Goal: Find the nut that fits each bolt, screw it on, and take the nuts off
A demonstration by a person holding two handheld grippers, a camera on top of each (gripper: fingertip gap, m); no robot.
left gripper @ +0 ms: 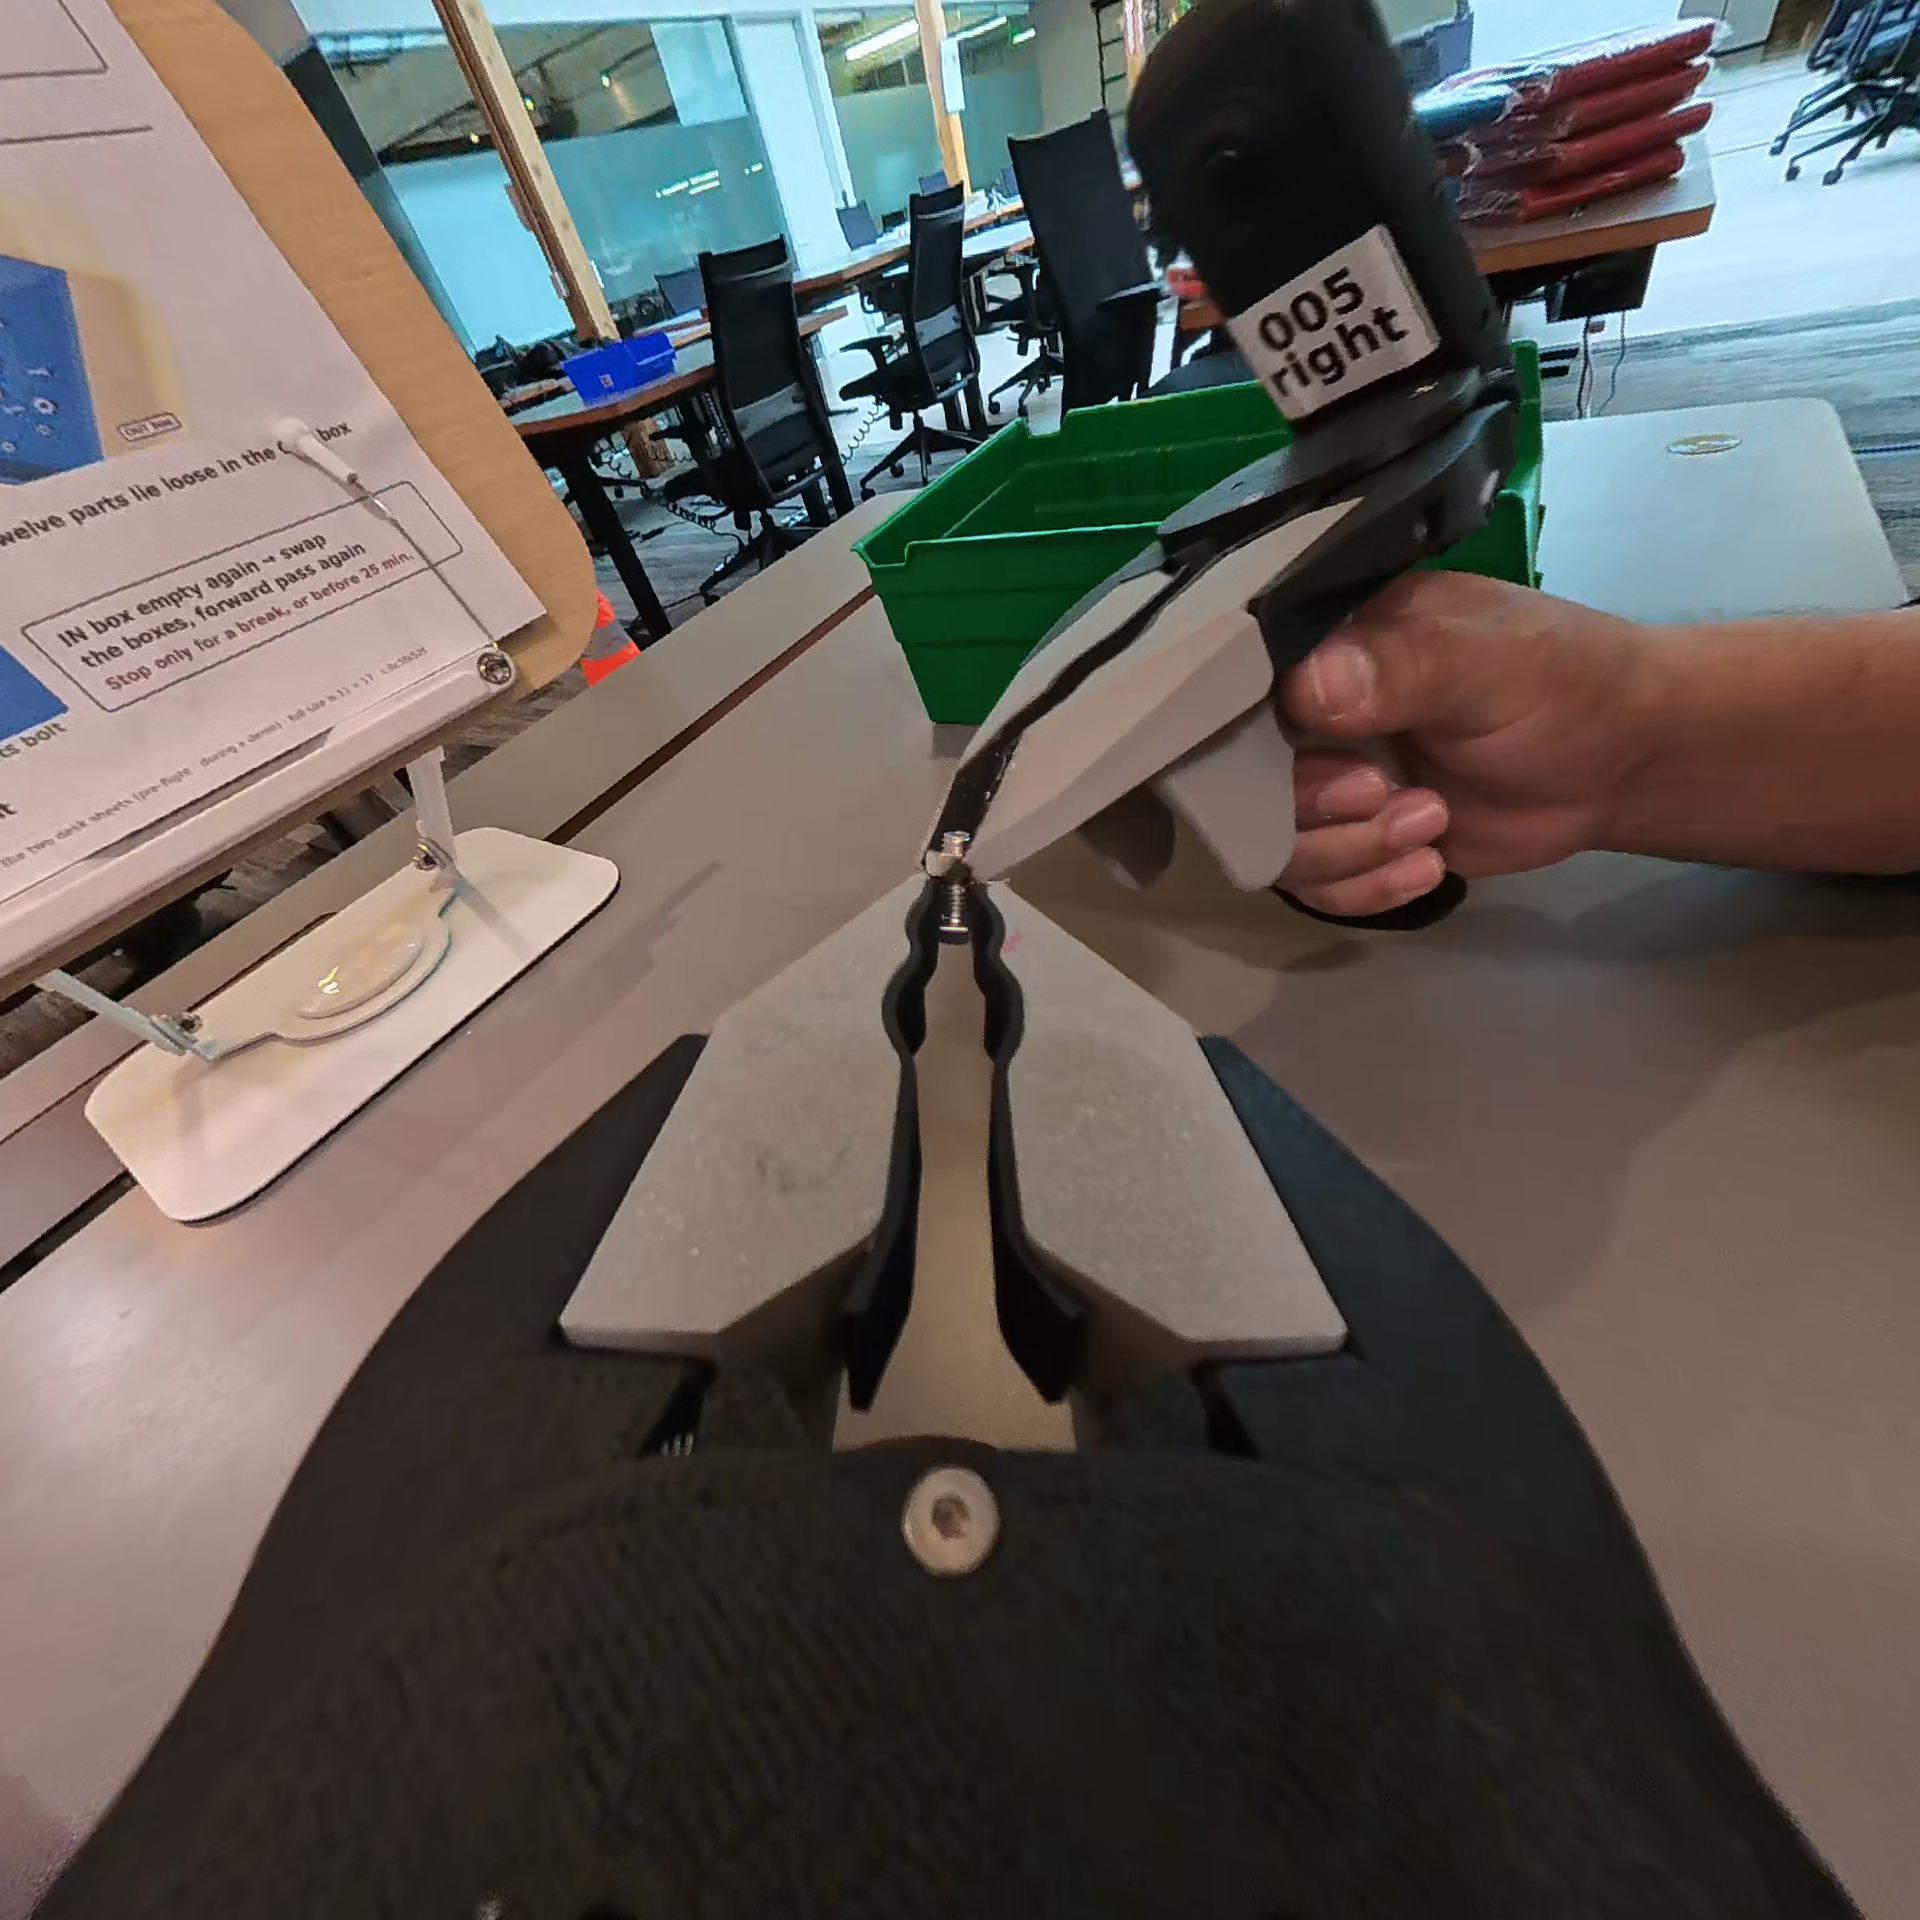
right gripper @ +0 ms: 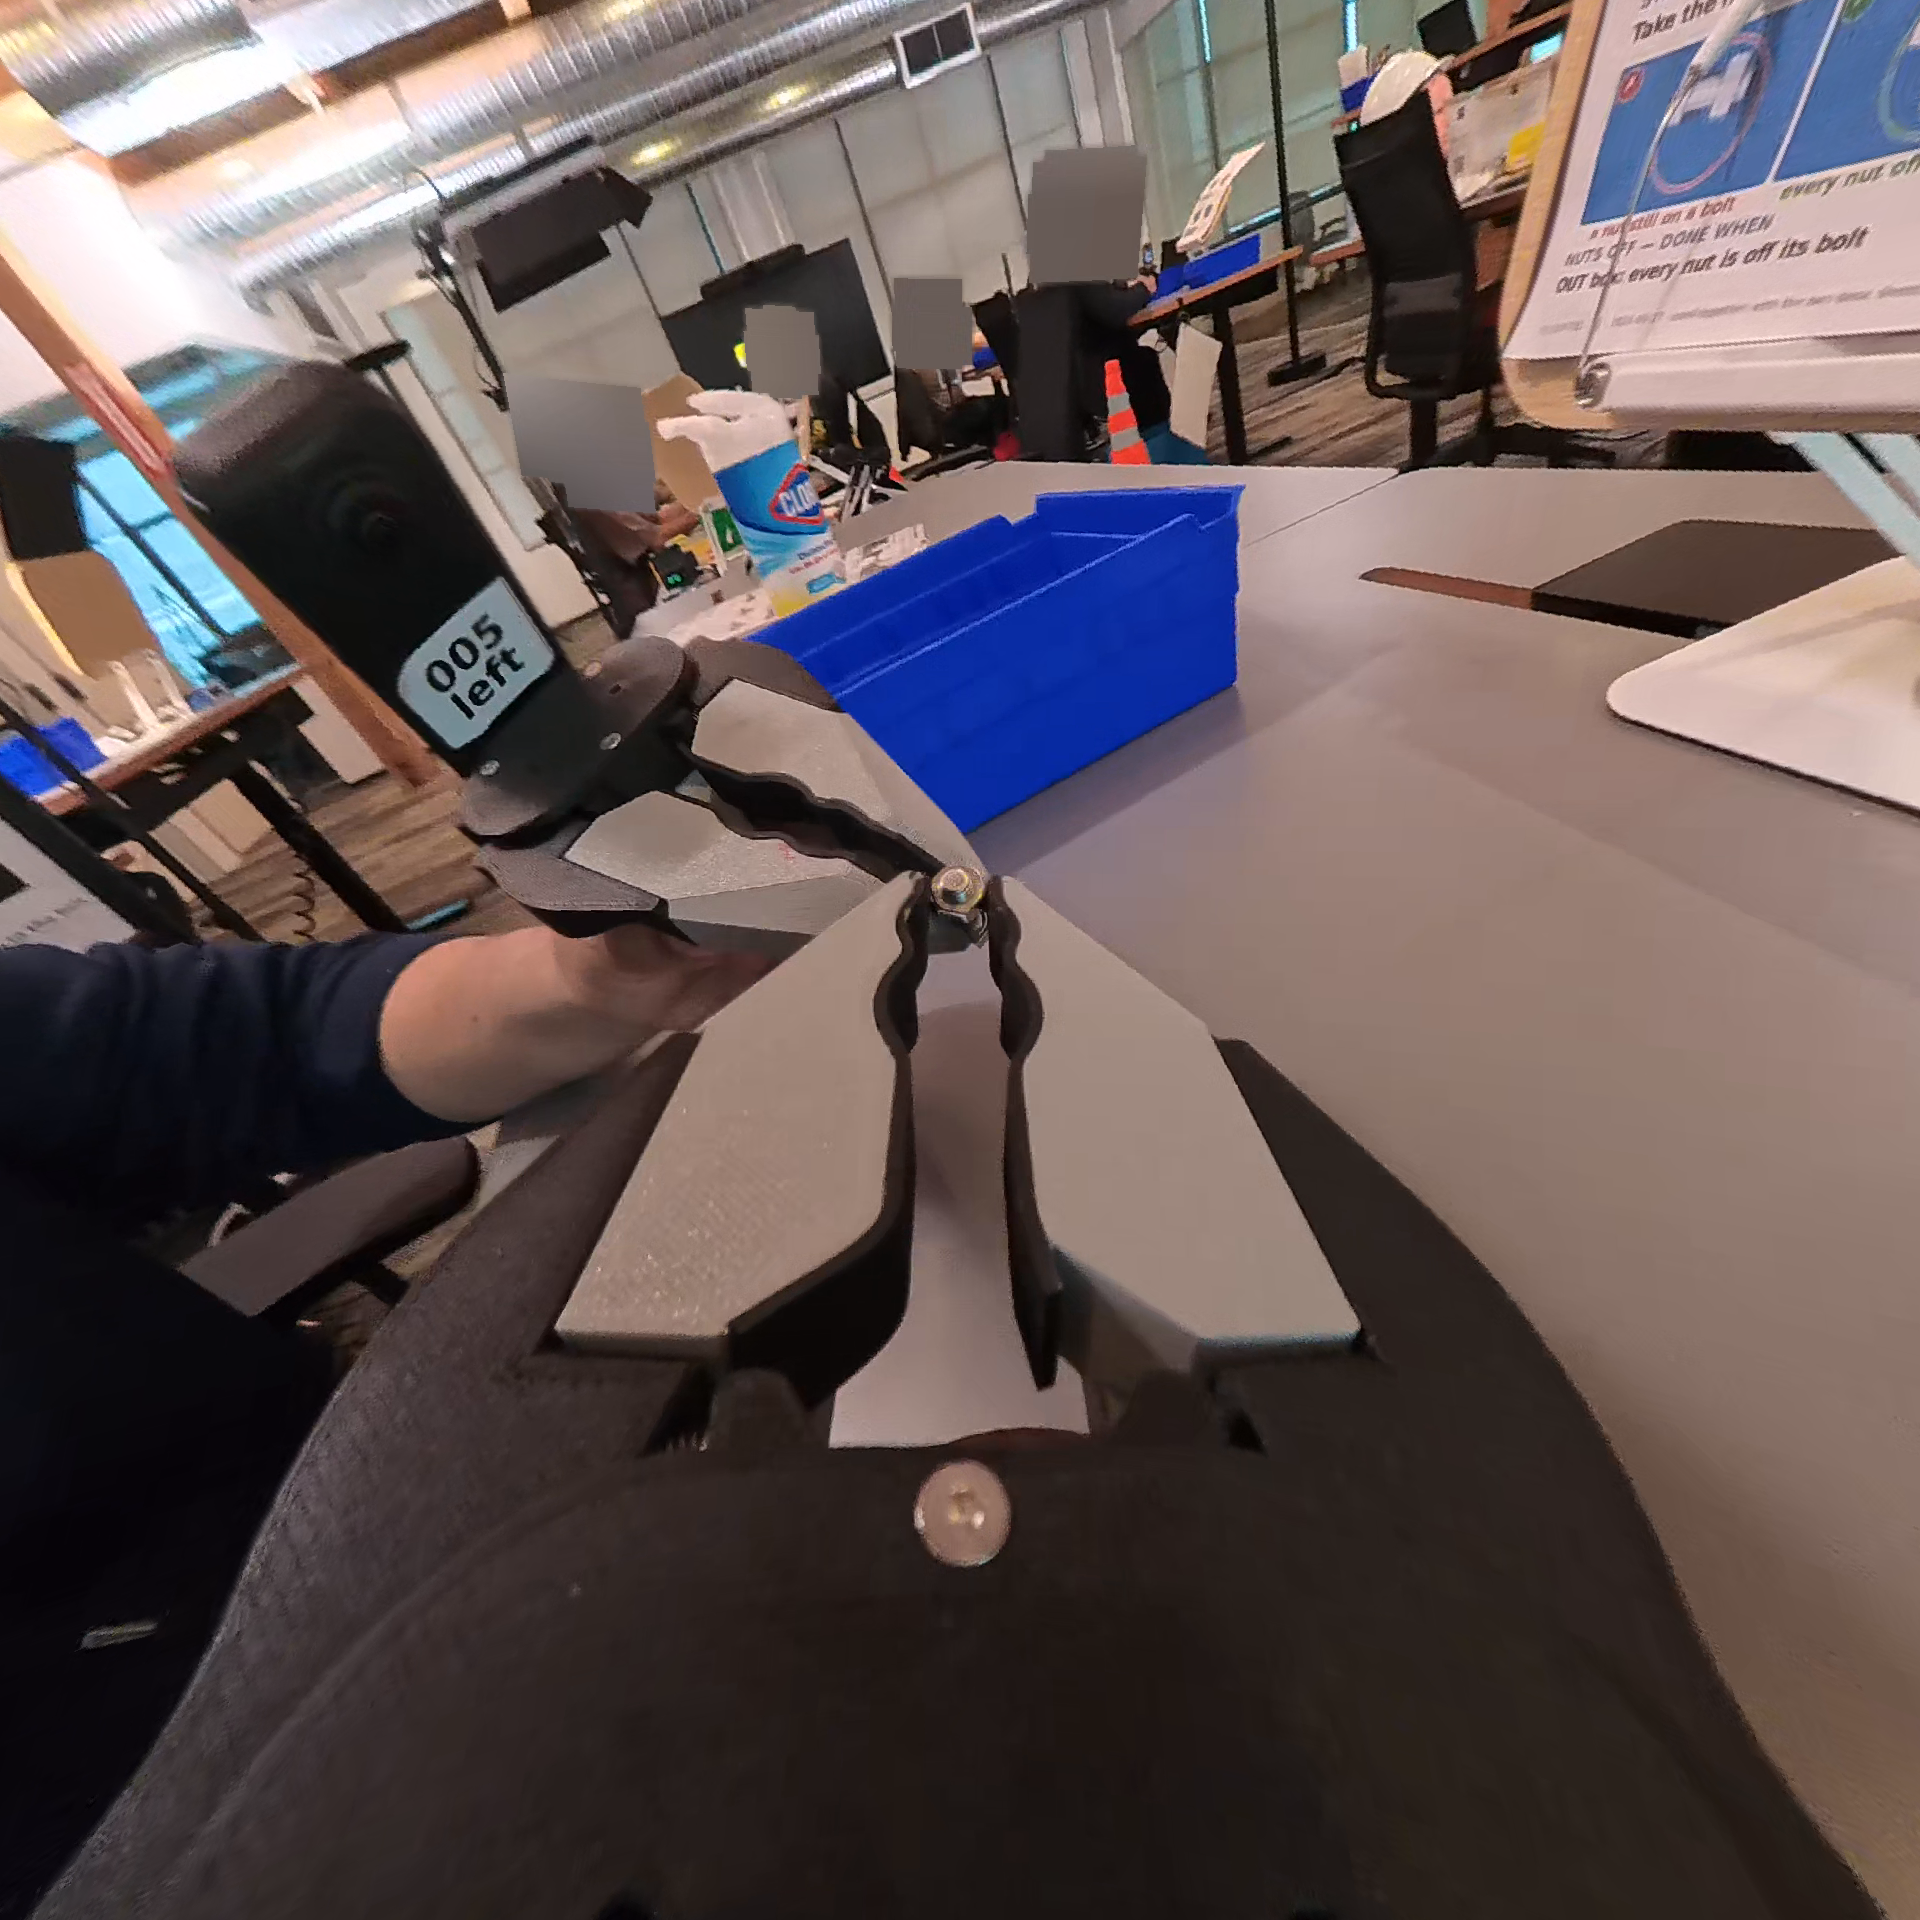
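Left fingers: I am pinching them nearly together on the small silver bolt (left gripper: 951, 914); both black pads (left gripper: 914, 935) are pressing its threaded shank; left gripper (left gripper: 951, 902) is reaching forward over the grey table (left gripper: 1558, 1143)

Right fingers: I am closing them narrowly around the silver nut (right gripper: 958, 889); a pad (right gripper: 908, 914) is touching it on each side; right gripper (right gripper: 958, 900) is coming in from the right, tilted down onto the bolt's tip

Bolt: short, bright, threaded; it is standing upright out of my left tips, held in the air above the table, near the green bin (left gripper: 1039, 540)

Nut: small, hexagonal, shiny; it is sitting on the upper threads, with a stub of bolt showing above it

Counts: one bolt; one nut; two grippers; one green bin; one blue bin (right gripper: 1039, 644); one instruction sheet on a white stand (left gripper: 343, 997)
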